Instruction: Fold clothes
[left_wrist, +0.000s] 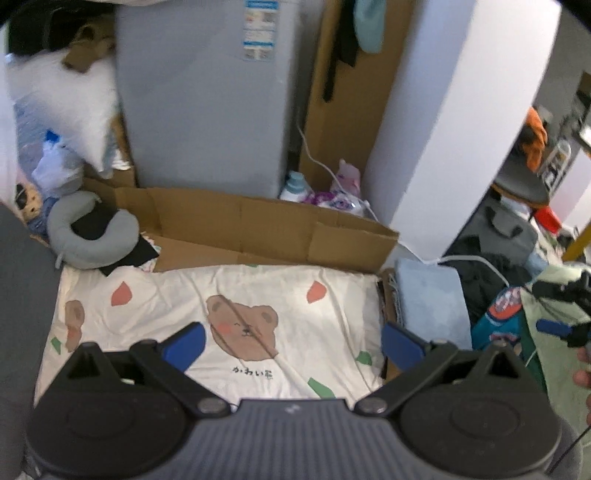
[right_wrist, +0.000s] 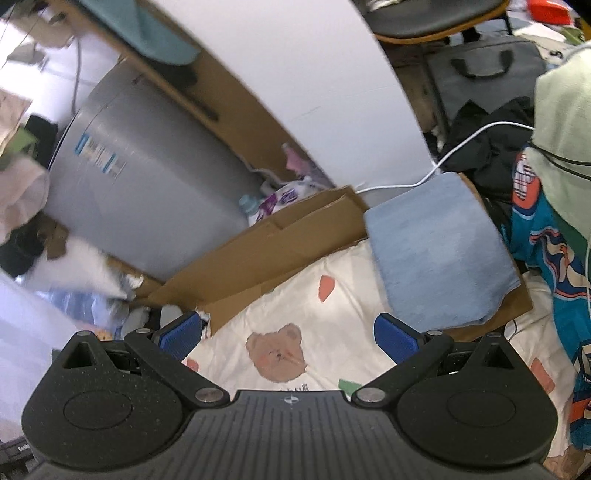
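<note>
A cream sheet with bear prints (left_wrist: 229, 310) covers the work surface. My left gripper (left_wrist: 293, 345) hovers above it, open, with nothing between its blue pads. A folded light-blue cloth (left_wrist: 432, 299) lies at the sheet's right edge. My right gripper (right_wrist: 288, 338) is also open and empty over the bear sheet (right_wrist: 295, 314), with the light-blue folded cloth (right_wrist: 439, 251) just ahead to the right. A teal patterned garment (right_wrist: 554, 258) and a pale green cloth (right_wrist: 565, 140) hang at the far right. The right gripper (left_wrist: 565, 306) shows at the right edge of the left wrist view.
Flattened cardboard (left_wrist: 258, 229) lies along the sheet's far edge, before a grey appliance (left_wrist: 207, 99) and a white pillar (left_wrist: 454, 122). A grey neck pillow (left_wrist: 92, 236) sits far left. A white cable (right_wrist: 461, 147), dark clothes and a grey bag (right_wrist: 487, 74) crowd the right.
</note>
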